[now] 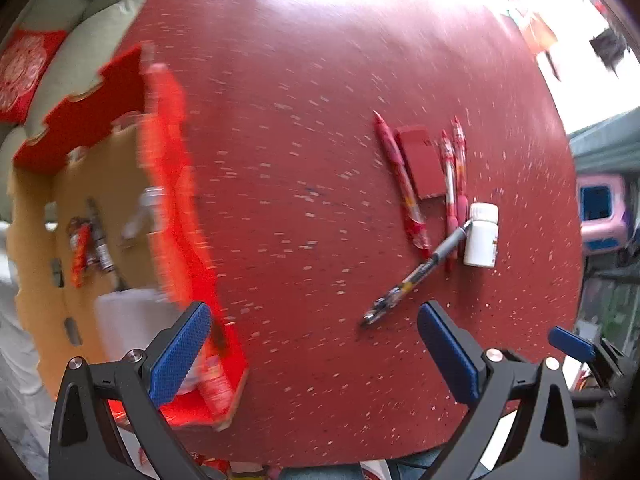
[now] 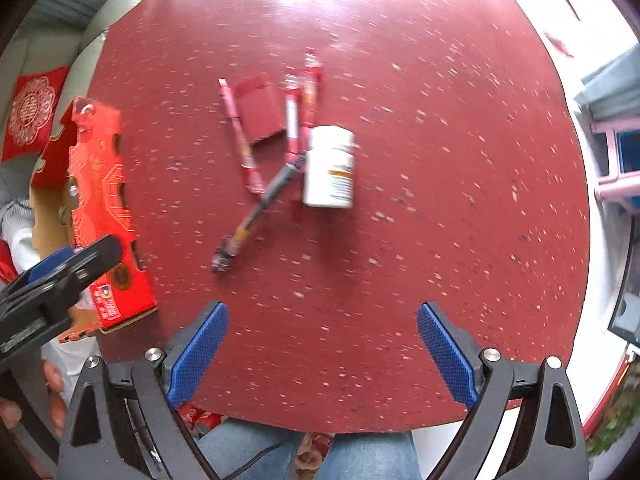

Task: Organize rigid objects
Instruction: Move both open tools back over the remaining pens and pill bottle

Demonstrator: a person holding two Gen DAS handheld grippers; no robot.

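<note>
My left gripper (image 1: 314, 354) and right gripper (image 2: 322, 354): jaws wide, nothing between | dark slim pen (image 2: 260, 208) lies diagonal mid-table | white plastic bottle (image 2: 329, 167) on its side (orange label) touching its tip | red pens, flat red box (image 2: 259, 110) beyond.

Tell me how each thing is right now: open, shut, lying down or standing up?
Left gripper: open, empty.
Right gripper: open, empty.
Box: open, pens inside.
Bottle: capped, on the table; whether lying or standing is unclear.
Red pens: lying flat.
Grey pen: lying flat, tip touching bottle.
</note>
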